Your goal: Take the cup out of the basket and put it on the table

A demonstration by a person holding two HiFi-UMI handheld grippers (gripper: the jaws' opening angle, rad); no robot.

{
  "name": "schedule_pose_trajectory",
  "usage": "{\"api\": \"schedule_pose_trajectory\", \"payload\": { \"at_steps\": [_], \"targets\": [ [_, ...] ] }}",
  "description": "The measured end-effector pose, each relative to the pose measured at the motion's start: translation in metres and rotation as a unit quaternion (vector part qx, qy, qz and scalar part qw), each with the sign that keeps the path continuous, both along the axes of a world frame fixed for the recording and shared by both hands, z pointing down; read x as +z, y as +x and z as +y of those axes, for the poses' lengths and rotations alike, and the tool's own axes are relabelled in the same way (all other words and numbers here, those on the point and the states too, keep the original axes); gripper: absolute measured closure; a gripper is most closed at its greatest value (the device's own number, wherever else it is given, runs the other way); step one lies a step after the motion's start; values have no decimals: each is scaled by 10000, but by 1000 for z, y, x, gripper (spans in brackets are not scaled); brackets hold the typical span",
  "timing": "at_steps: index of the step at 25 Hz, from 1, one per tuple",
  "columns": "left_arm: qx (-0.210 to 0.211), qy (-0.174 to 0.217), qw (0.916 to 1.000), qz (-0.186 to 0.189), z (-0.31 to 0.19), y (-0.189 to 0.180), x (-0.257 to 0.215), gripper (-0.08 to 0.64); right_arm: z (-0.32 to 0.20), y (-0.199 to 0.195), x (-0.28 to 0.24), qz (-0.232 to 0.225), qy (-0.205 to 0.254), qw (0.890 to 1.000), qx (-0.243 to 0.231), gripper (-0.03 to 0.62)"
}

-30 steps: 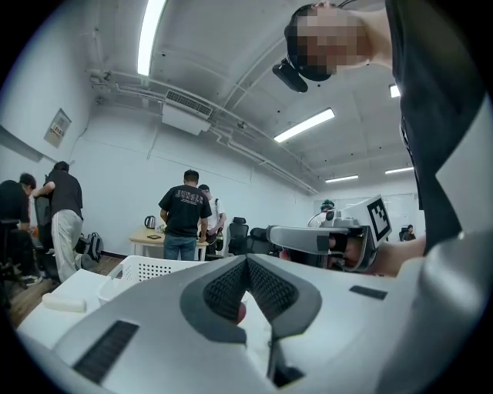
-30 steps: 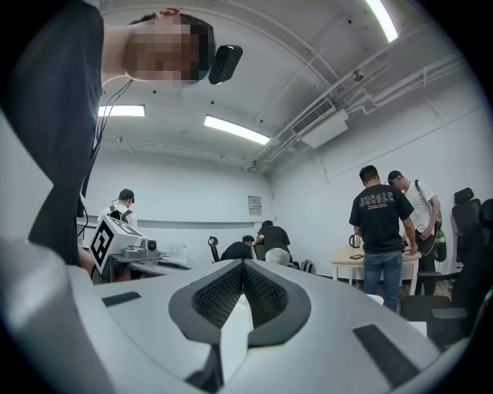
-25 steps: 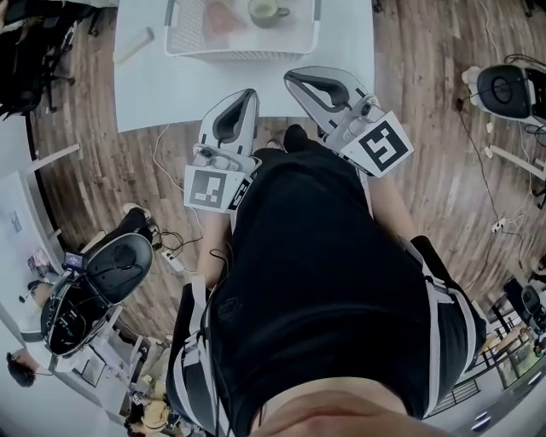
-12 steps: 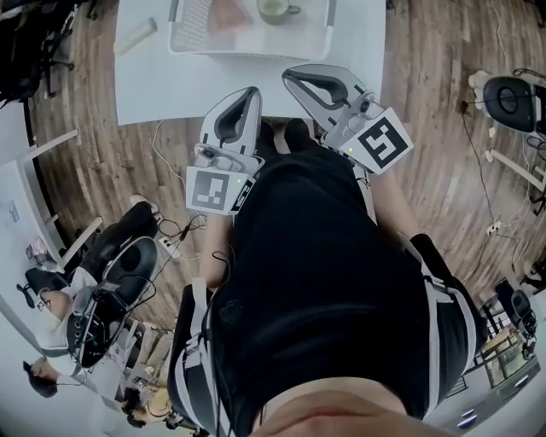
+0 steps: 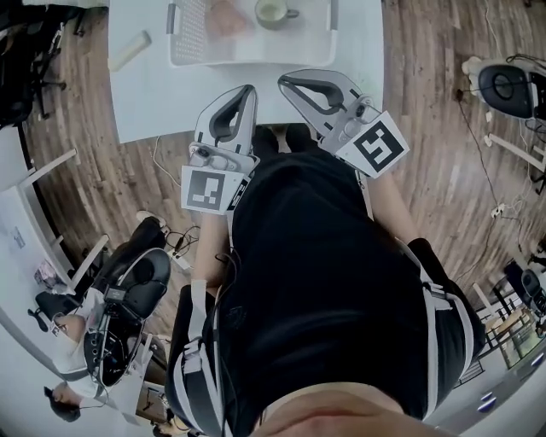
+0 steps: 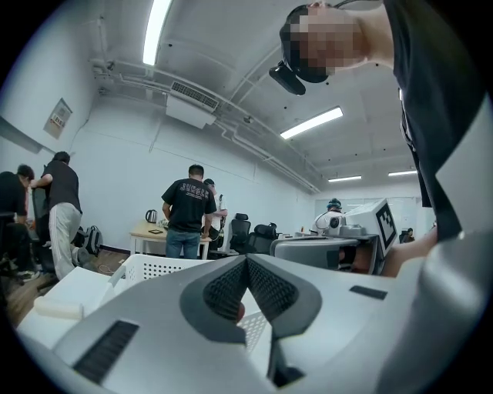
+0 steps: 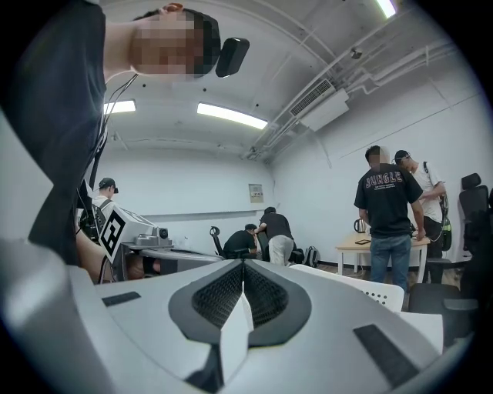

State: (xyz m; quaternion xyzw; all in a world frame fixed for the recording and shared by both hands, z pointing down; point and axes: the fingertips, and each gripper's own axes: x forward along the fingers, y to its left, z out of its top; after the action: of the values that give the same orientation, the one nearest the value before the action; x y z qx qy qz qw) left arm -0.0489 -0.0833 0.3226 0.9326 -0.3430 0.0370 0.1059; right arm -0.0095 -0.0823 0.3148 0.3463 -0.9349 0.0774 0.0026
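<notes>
Head view, cup: we see the cup (image 5: 271,11) standing inside the basket (image 5: 256,56), toward its right end, by the table's (image 5: 153,102) far edge.
Head view, tongs: the left gripper (image 5: 250,88) and right gripper (image 5: 282,83) hover side by side over the table's near edge, well short of the basket.
Head view, other things: a pale roll (image 5: 128,49) lies near the table's left edge, and a pinkish thing (image 5: 226,17) sits in the basket left of the cup.
Left gripper view, jaws: clenched tip to tip on nothing. The basket's perforated wall lies beyond them, and we see no cup here.
Right gripper view, jaws: pressed together and empty, with the basket's white rim at the right.
Step in hand: we judge it to be the approach, with the cup untouched.
Doing it well: we would spread the right jaws before crossing the near wall. We would then come down over the cup's rim, away from the handle, and lift straight up clear of the wall.
</notes>
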Motion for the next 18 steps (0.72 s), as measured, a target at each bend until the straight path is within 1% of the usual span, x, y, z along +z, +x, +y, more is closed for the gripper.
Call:
{"api": "schedule_pose_trajectory", "payload": {
  "at_steps": [4,9,13,18],
  "targets": [
    [112,-27,9999,-55,-5,-2,7,541,-4,0,9,110,-89,9999,63,572],
    [259,-69,9996,-16,-17,-5,15,541,-14,-7,14,204,-190,9996,73,572],
    [368,-11,9993,-67,-25,-7,18,541,-25,-15,15,279,-152,9995,81,572],
    [416,-12,9991,-90,-51,-14,27,540,-56,-22,21,328,-51,9994,79,572]
  ]
}}
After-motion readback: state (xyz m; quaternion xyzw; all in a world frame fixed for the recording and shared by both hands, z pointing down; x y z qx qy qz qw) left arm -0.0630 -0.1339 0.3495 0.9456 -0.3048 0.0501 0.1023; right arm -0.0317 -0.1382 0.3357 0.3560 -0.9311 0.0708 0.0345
